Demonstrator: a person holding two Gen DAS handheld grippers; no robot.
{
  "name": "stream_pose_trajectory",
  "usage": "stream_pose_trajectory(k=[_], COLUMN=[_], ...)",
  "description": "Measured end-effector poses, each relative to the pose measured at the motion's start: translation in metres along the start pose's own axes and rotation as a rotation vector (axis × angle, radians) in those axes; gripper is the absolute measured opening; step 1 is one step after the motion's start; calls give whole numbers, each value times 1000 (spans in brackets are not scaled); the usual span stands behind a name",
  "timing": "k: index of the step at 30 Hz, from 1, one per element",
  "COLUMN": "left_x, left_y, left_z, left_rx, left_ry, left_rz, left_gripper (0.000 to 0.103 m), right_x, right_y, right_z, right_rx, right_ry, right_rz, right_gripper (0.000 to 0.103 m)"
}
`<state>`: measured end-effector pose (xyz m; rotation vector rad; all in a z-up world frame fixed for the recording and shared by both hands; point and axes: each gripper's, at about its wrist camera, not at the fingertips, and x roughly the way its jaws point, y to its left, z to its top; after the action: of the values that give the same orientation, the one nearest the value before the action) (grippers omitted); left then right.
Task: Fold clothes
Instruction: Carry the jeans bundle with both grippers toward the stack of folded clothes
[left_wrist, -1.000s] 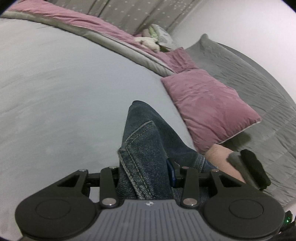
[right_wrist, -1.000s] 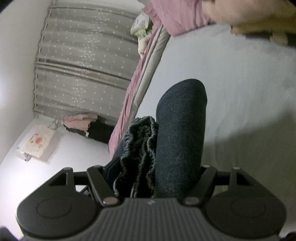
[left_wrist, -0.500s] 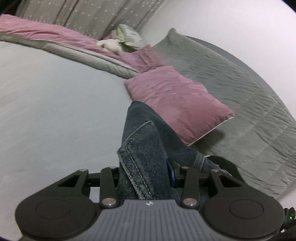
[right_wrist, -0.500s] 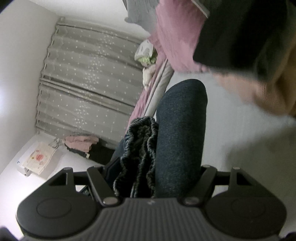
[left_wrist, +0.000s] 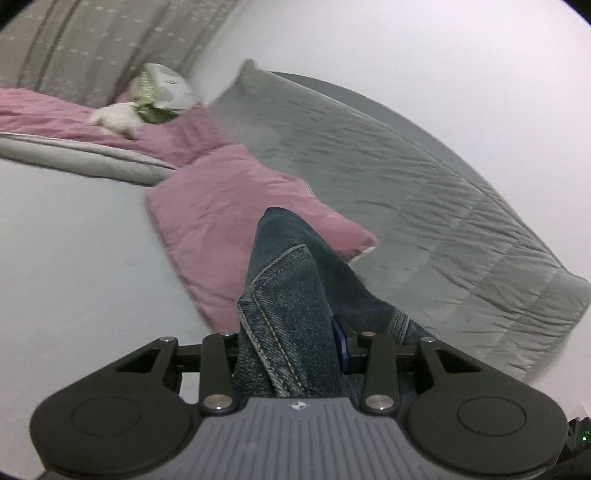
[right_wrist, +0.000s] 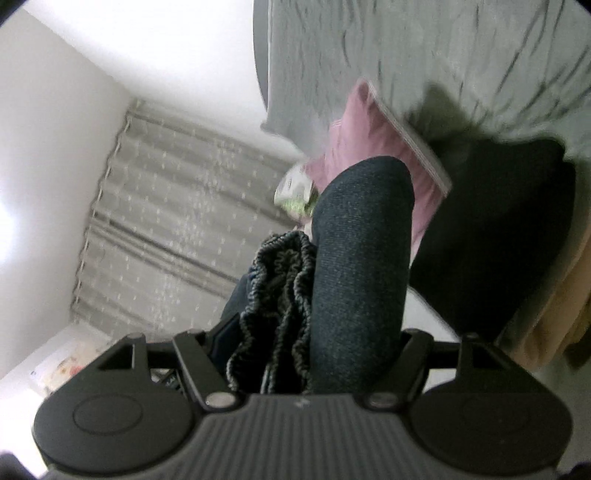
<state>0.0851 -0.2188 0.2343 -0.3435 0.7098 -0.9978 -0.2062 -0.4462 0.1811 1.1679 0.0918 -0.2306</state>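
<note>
Quilted grey bedding (left_wrist: 424, 192), stitched denim jeans (left_wrist: 295, 295)

Dim soft indoor light, motion blur, fisheye edges dark

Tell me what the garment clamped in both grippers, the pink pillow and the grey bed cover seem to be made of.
The garment looks like dark blue denim: twill weave, tan double topstitching; in the right wrist view a gathered elastic waistband. The pink pillow looks like soft crinkled woven fabric, matte, possibly cotton. The grey bed cover seems quilted, with stitched lines and puckers; its fibre is unclear.
</note>
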Motion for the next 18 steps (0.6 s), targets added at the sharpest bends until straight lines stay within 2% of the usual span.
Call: stream_pose_trajectory(k=[10,18], left_x=[108,176], left_y=[-36,-46], left_z=[26,24], left_rx=[37,39], left_ry=[109,197], left_rz=[-184,-249], left_gripper=[35,34], right_x=[-11,4], right_y=[-25,-60], right_z=[44,60], right_rx=[15,55], right_ry=[-208,-262], right_rz=[-88,-125], right_gripper=[71,71])
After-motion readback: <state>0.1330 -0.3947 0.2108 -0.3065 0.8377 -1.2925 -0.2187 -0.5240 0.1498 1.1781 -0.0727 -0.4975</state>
